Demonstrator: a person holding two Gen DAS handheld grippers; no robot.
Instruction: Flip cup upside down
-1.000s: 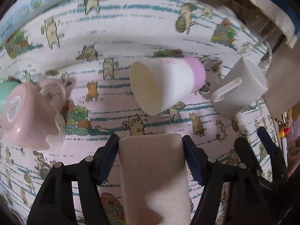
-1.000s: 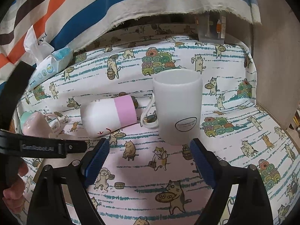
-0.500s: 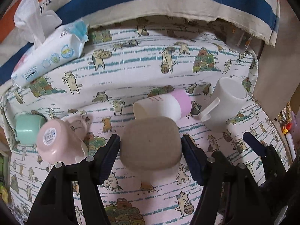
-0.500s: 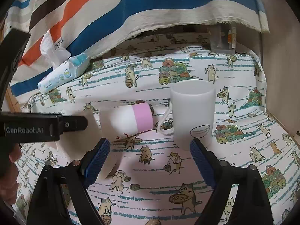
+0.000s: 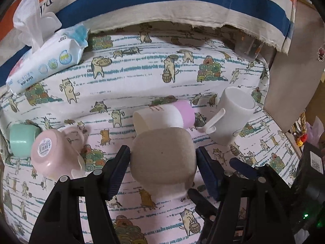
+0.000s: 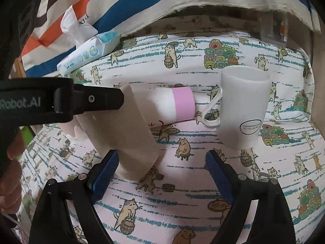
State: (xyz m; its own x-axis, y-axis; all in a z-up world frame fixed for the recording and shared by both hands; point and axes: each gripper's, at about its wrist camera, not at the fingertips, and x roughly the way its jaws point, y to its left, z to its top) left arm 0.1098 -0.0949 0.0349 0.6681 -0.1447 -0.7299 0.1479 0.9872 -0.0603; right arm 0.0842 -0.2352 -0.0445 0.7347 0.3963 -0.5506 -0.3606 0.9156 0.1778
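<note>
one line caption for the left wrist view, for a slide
Left gripper clamps a beige cup base-up above the cat-print cloth, other cups lying beyond.

Black plastic left gripper (image 5: 163,162) and right gripper (image 6: 161,167): ribbed blue finger pads (image 5: 118,169), silver screws, white "Robot.AI" lettering at nine o'clock.

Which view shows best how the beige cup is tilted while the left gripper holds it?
The right wrist view: it sees the beige cup from the side, slanted, bottom end upper left, other end low near the tablecloth, left gripper clamping it. The left wrist view shows mostly the cup's flat end between its own fingers, so tilt is hard to judge.
</note>
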